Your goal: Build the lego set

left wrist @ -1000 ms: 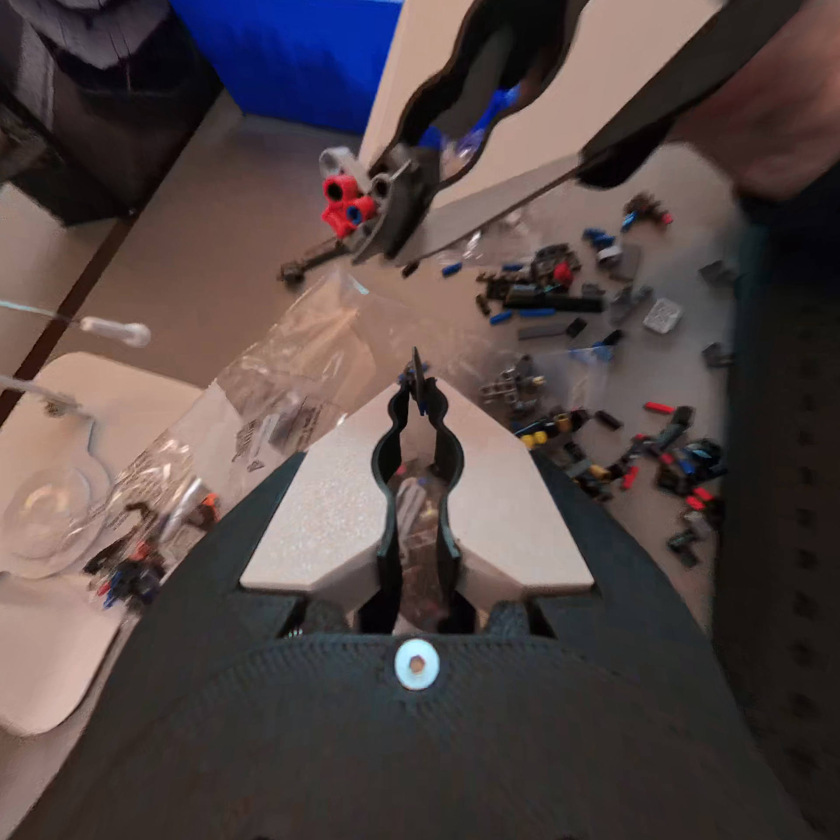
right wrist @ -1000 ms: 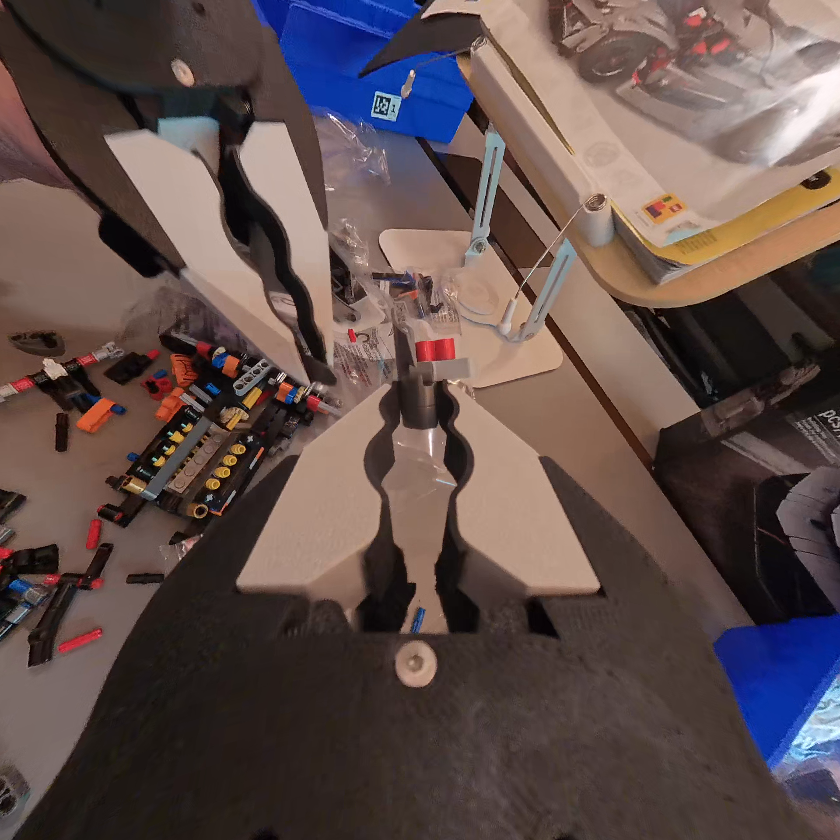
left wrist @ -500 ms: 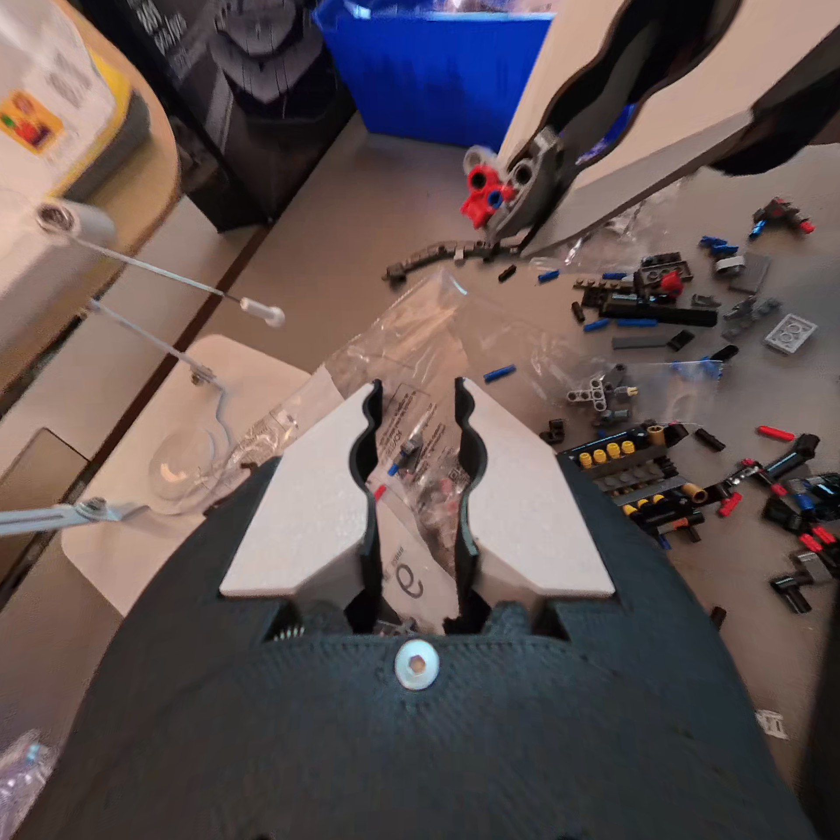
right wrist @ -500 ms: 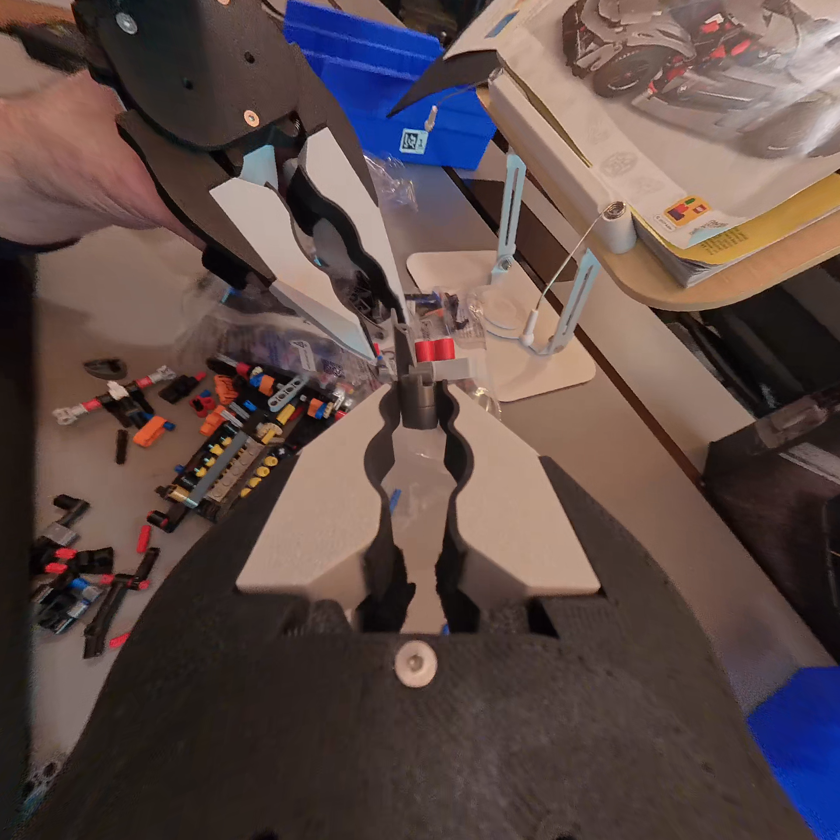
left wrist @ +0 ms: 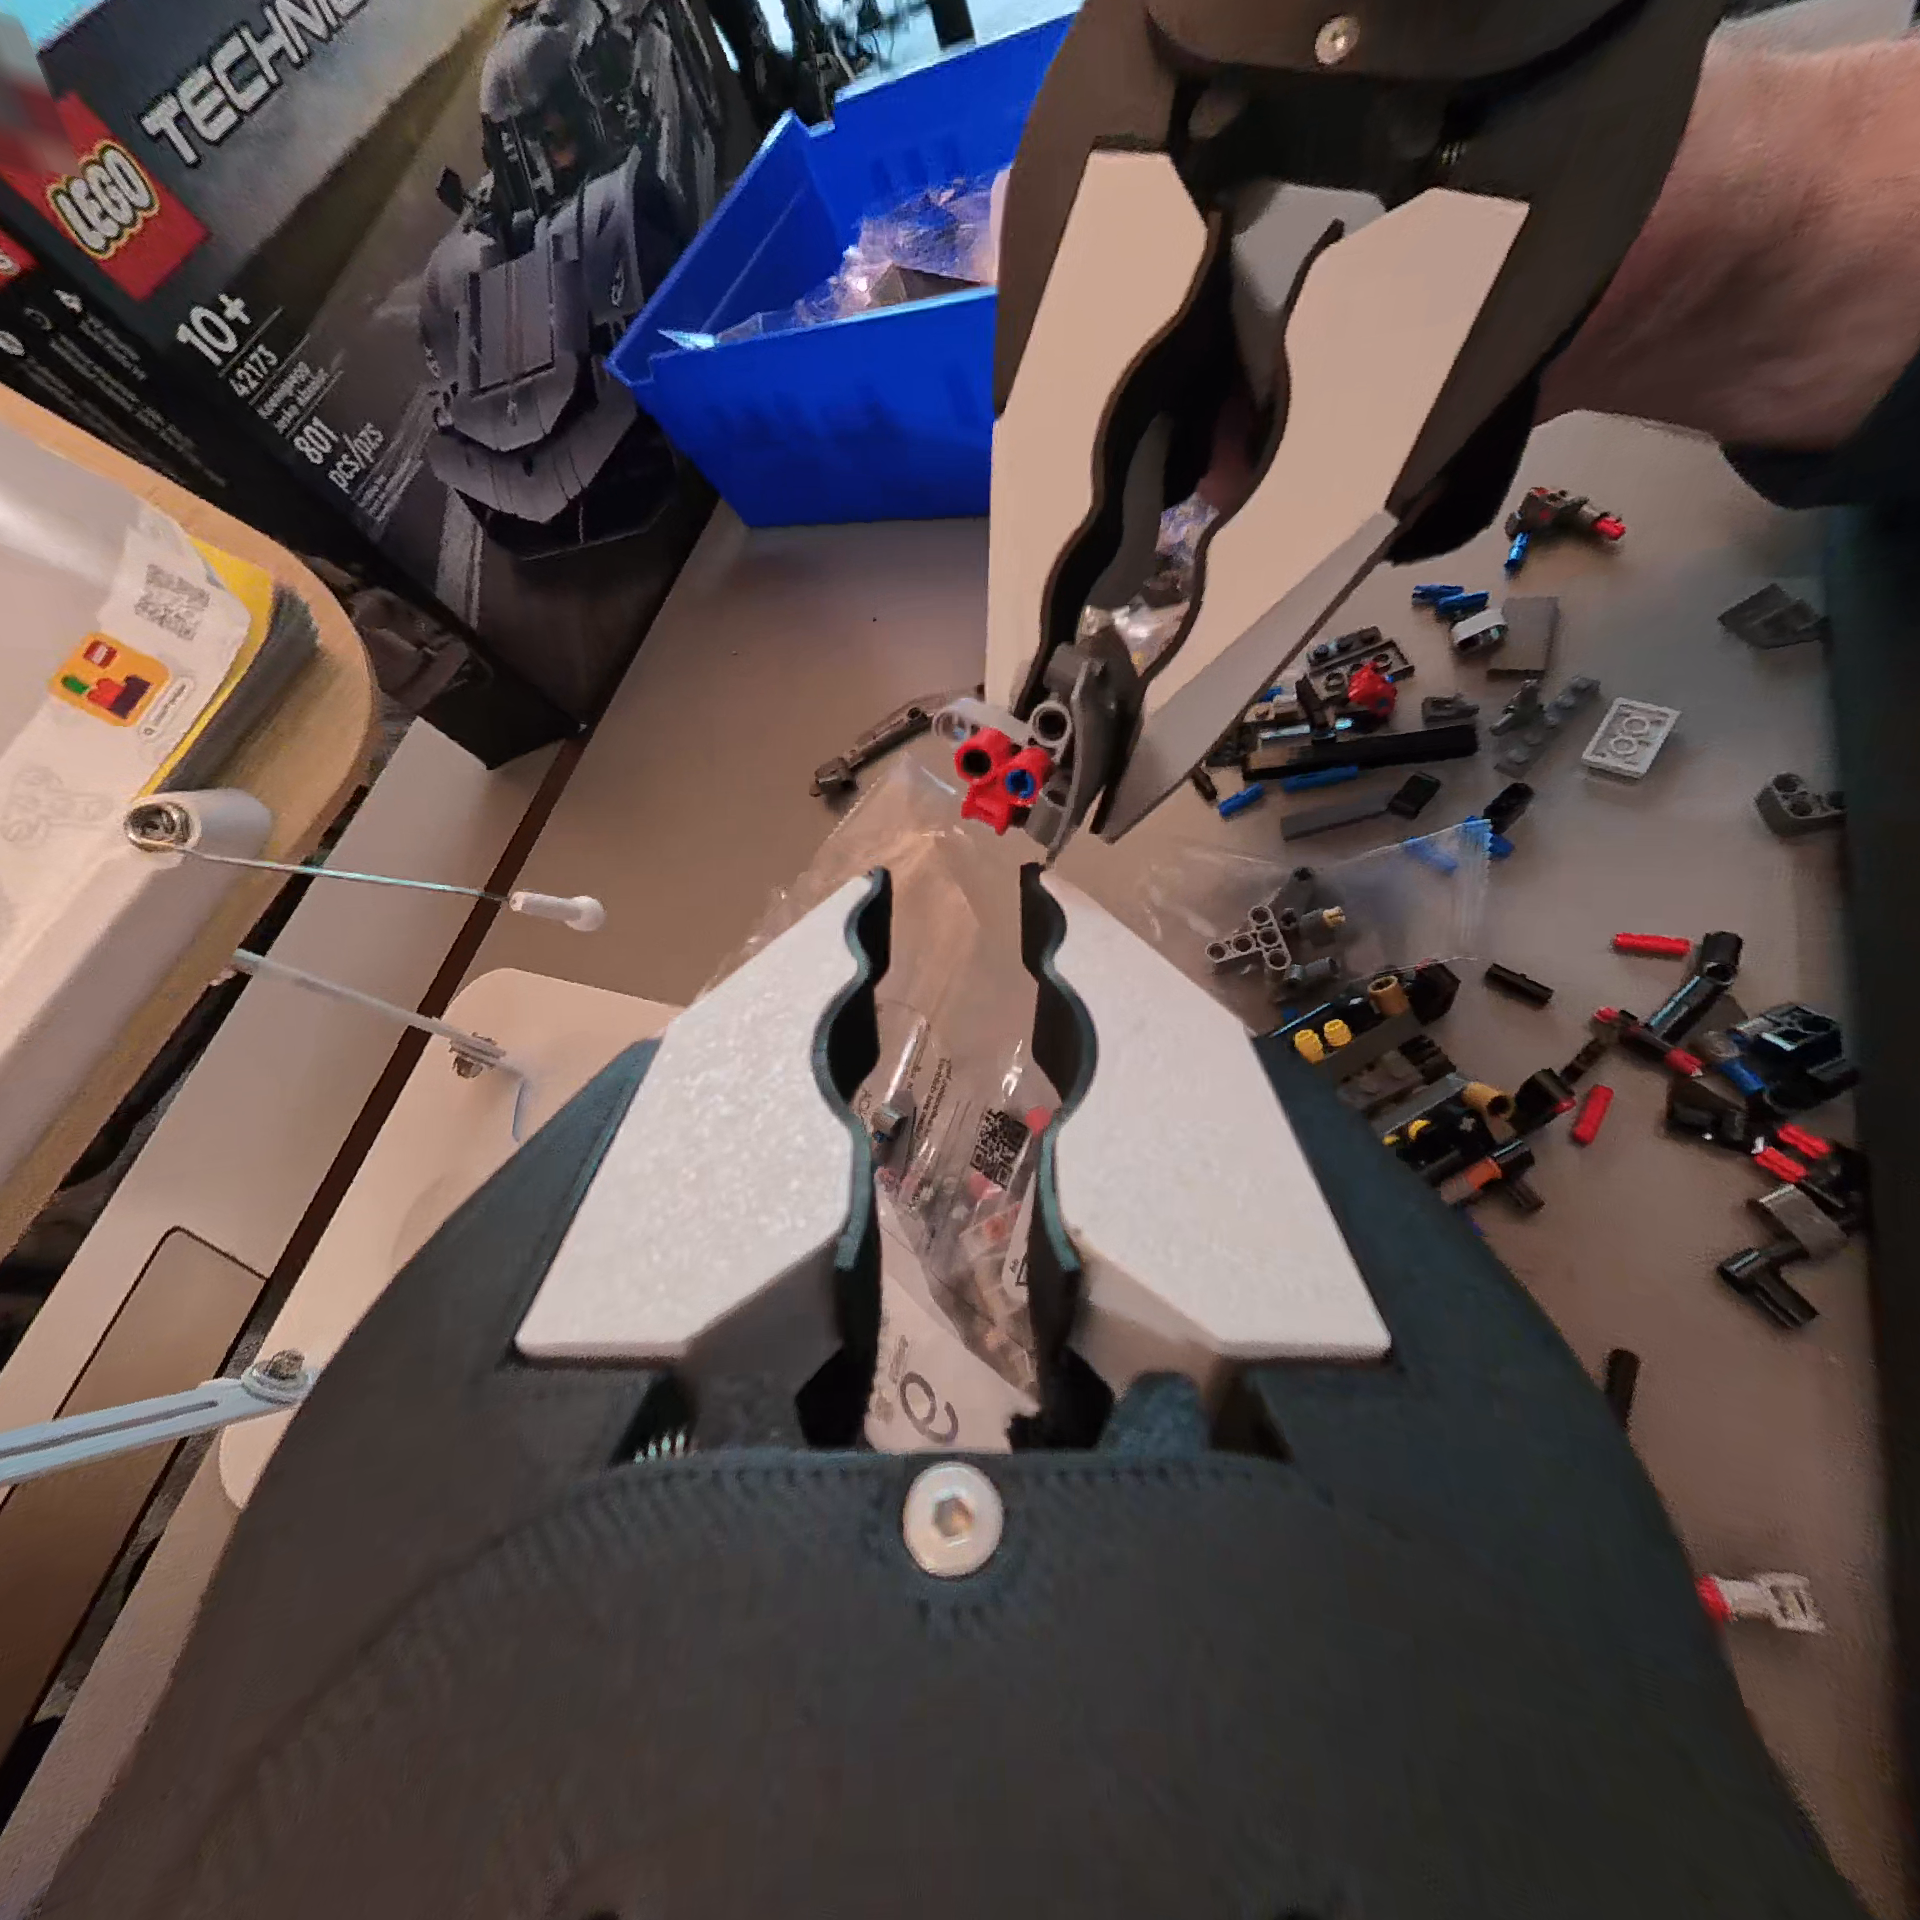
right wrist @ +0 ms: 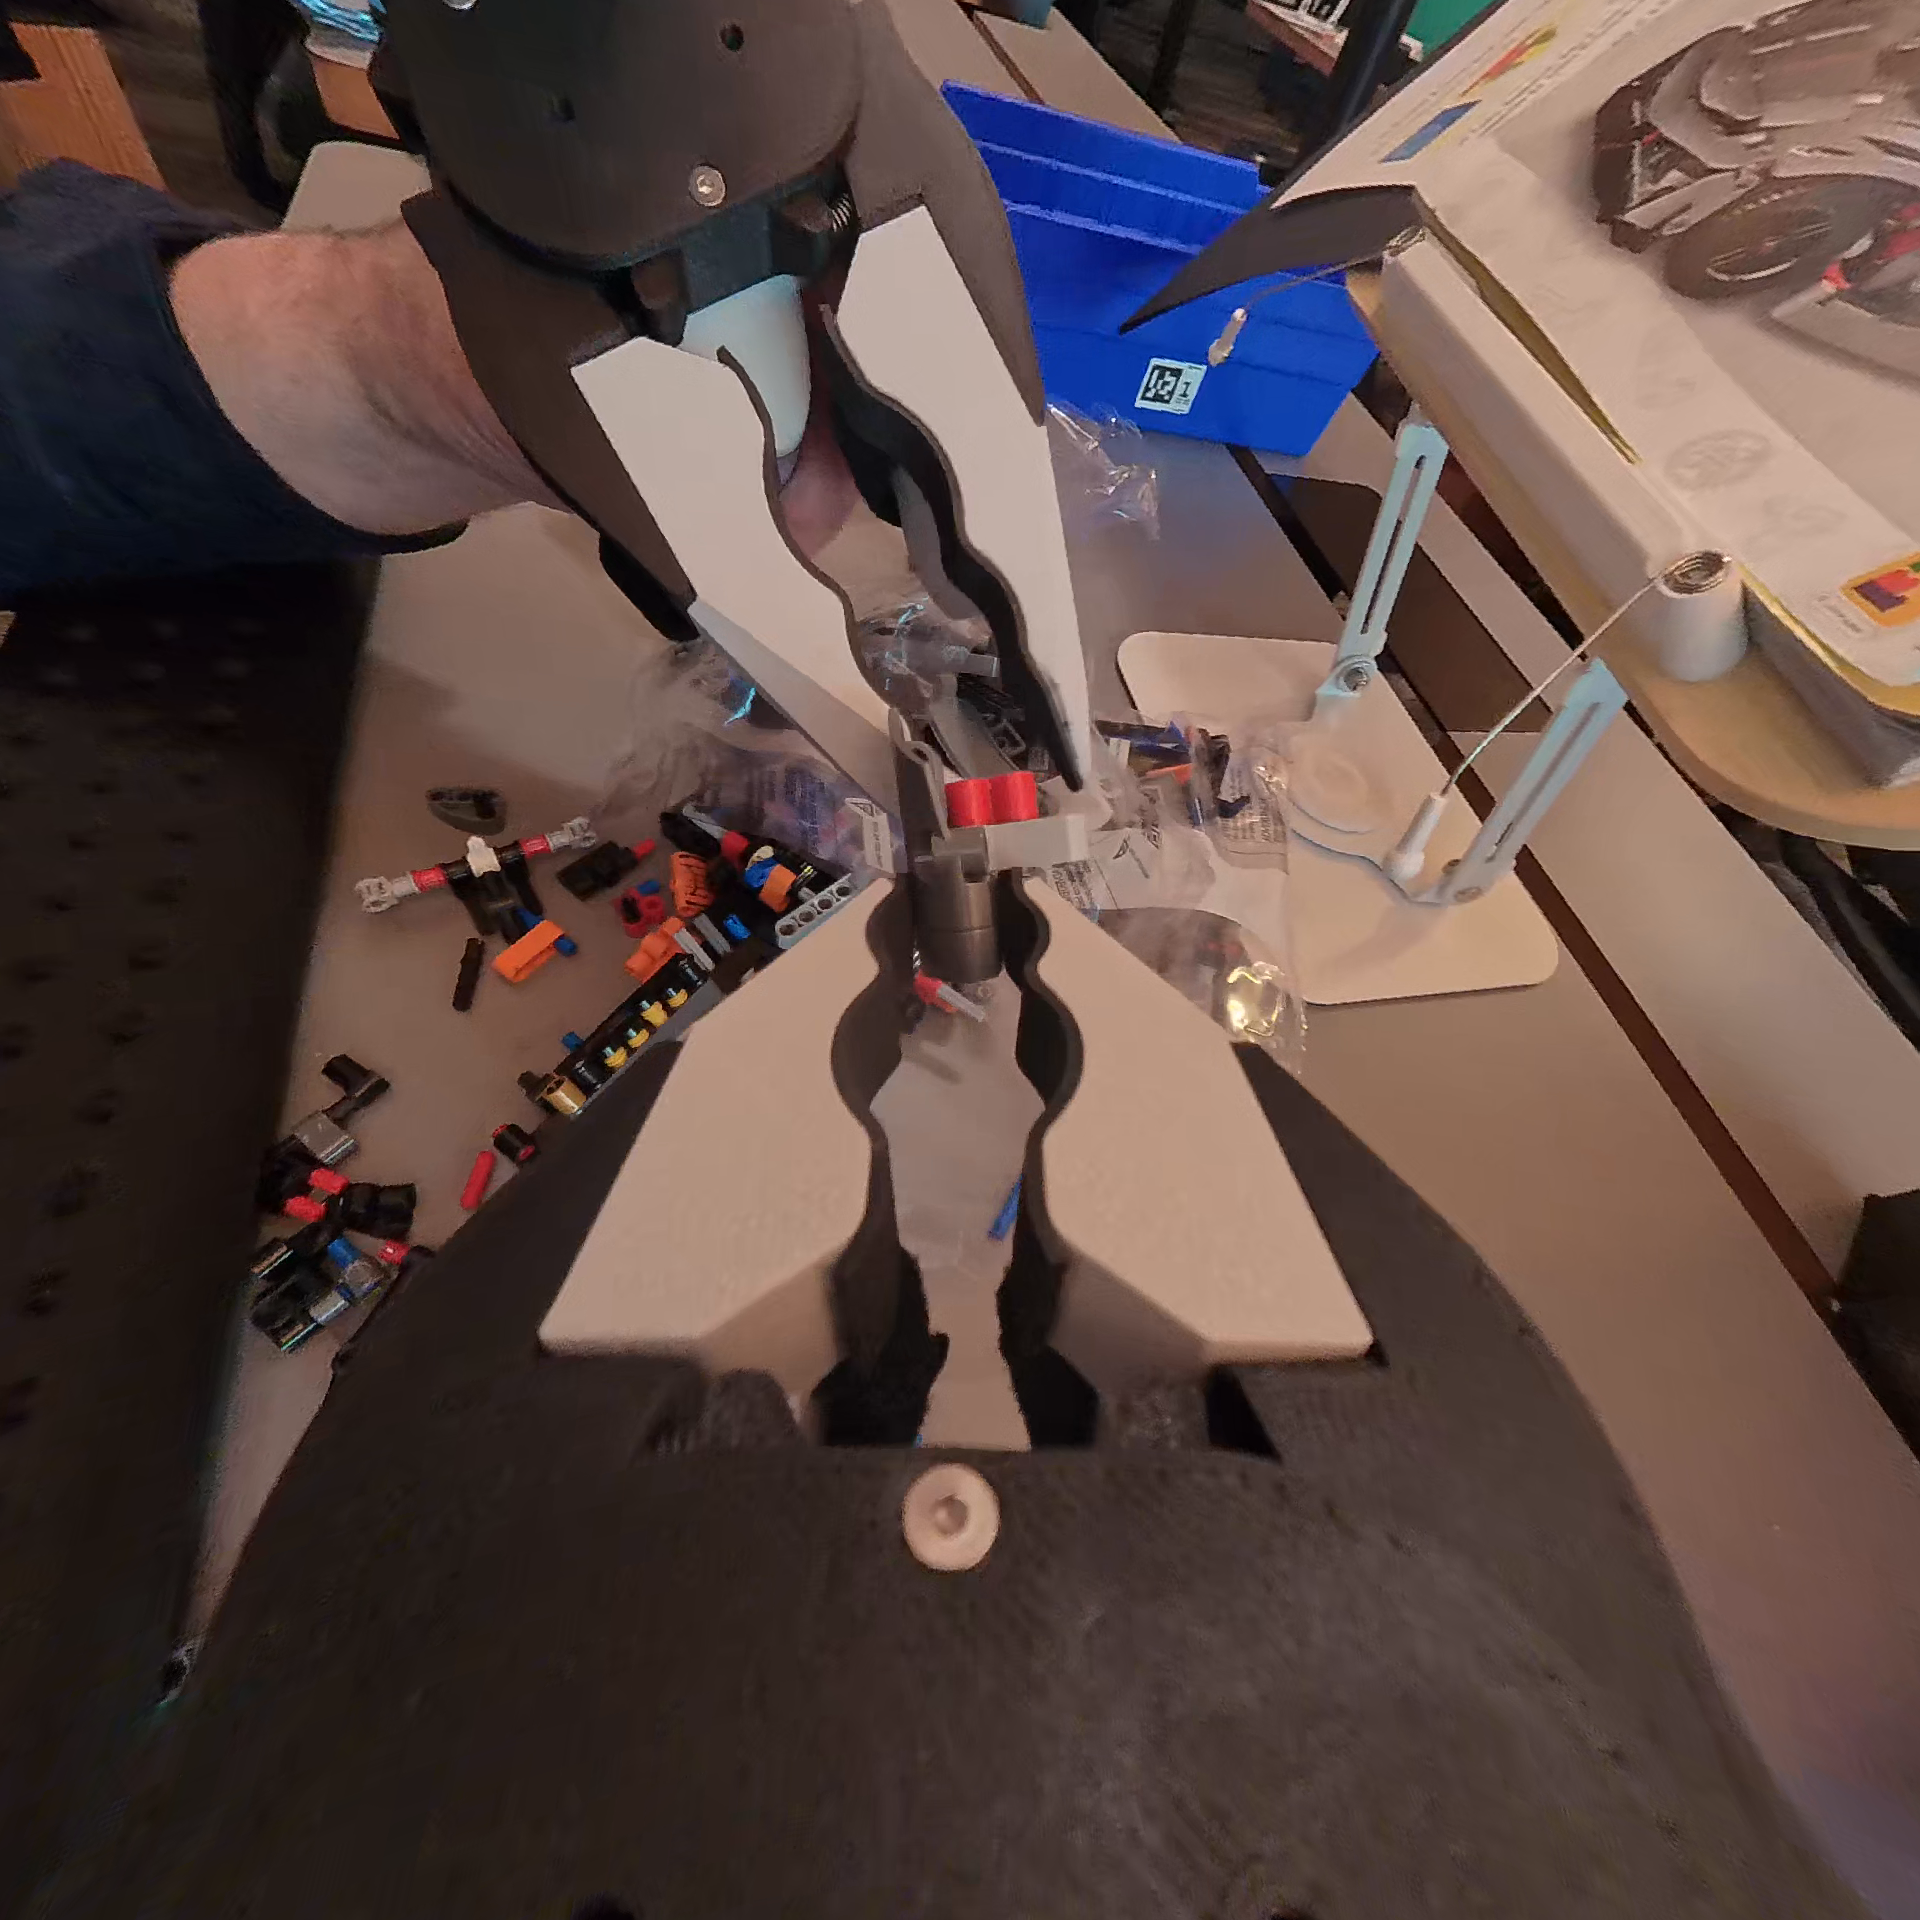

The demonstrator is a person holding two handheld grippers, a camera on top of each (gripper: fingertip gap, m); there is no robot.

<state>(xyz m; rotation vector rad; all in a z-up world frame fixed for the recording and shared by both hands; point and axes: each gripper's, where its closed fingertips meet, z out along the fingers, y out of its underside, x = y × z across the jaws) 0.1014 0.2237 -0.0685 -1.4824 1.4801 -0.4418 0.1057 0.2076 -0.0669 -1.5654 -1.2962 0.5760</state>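
grey lego assembly (right wrist: 961,873) clamped in right gripper (right wrist: 956,914), printed box (left wrist: 343,312) behind.

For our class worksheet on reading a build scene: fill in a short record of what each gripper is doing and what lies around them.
left gripper: open, empty, above a clear parts bag
right gripper: fingers shut on a grey and red sub-assembly
loose parts: scattered on the table
blue bin: at the table's far end
instruction booklet: on a raised stand

Left tool (left wrist: 956,894) spread; right tool (right wrist: 956,914) clamped
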